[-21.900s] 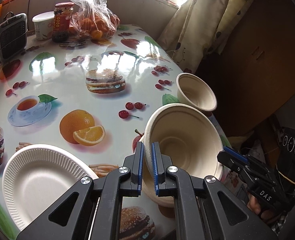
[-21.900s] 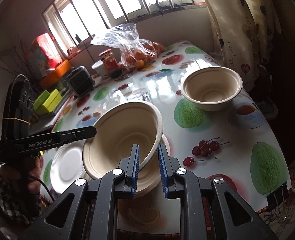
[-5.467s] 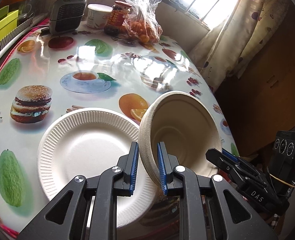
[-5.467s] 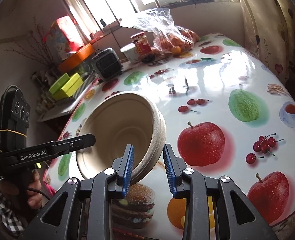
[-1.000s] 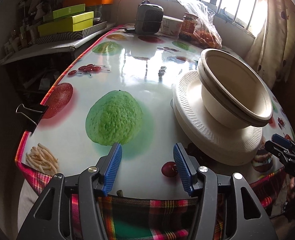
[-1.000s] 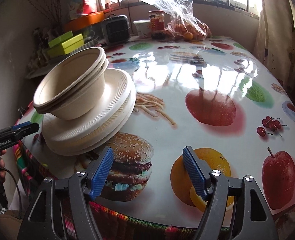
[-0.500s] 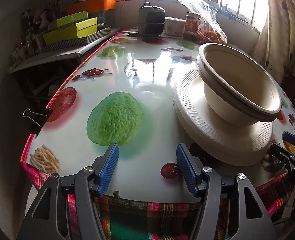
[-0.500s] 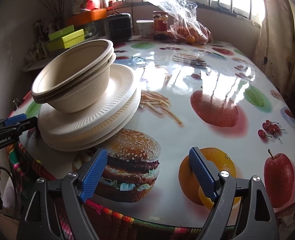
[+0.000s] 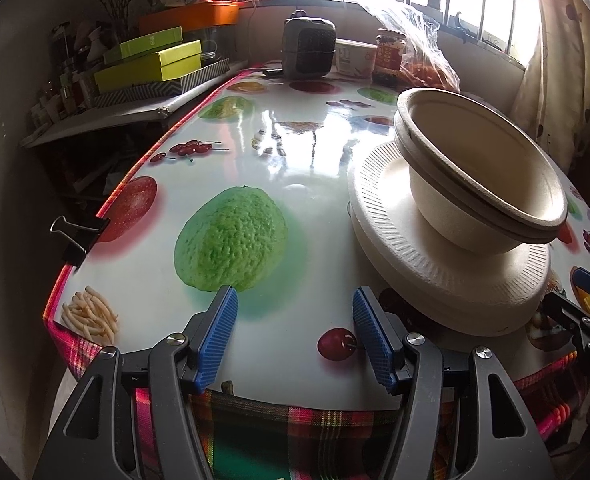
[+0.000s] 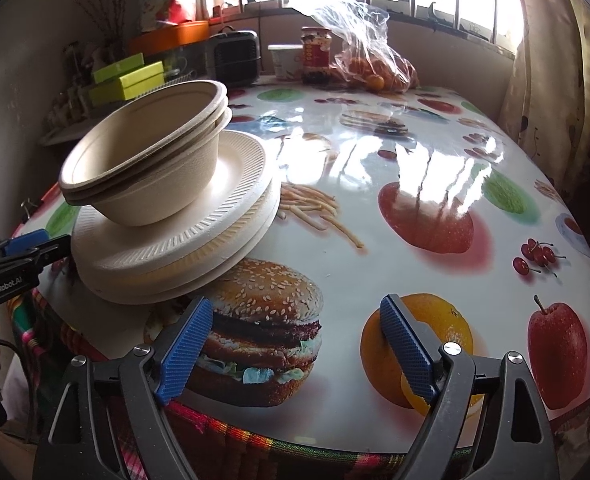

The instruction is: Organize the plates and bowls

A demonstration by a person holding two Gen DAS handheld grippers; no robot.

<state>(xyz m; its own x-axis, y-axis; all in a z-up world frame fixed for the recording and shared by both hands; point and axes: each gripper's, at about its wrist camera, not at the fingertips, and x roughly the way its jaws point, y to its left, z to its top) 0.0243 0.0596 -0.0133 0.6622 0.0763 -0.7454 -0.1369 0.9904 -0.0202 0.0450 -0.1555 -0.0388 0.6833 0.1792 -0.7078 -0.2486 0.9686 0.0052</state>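
Stacked tableware near the close edge of the tabletop [image 10: 415, 184]: two nested bowls [image 10: 147, 164] sit on a pile of ribbed paper plates [image 10: 183, 248], with the bowls off-centre toward the pile's left side as the right wrist view shows it. The left gripper [image 9: 295, 336] hovers at the near edge, to the left of the stack, its jaws apart with nothing between them but the printed cloth. The right gripper [image 10: 295, 352] hovers to the right of the stack, and its jaws have just been opening; they too stand wide and empty. The task's things thus lie between the two grippers, touched by neither. Judged from this arrangement, the sorting looks complete or nearly so. The main risk is the stack's position: the plates appear to reach the tabletop's rim, and the bowls sit tilted, so a passing finger catching a rim could tip the bowls or slide the light pile off the glossy cloth.
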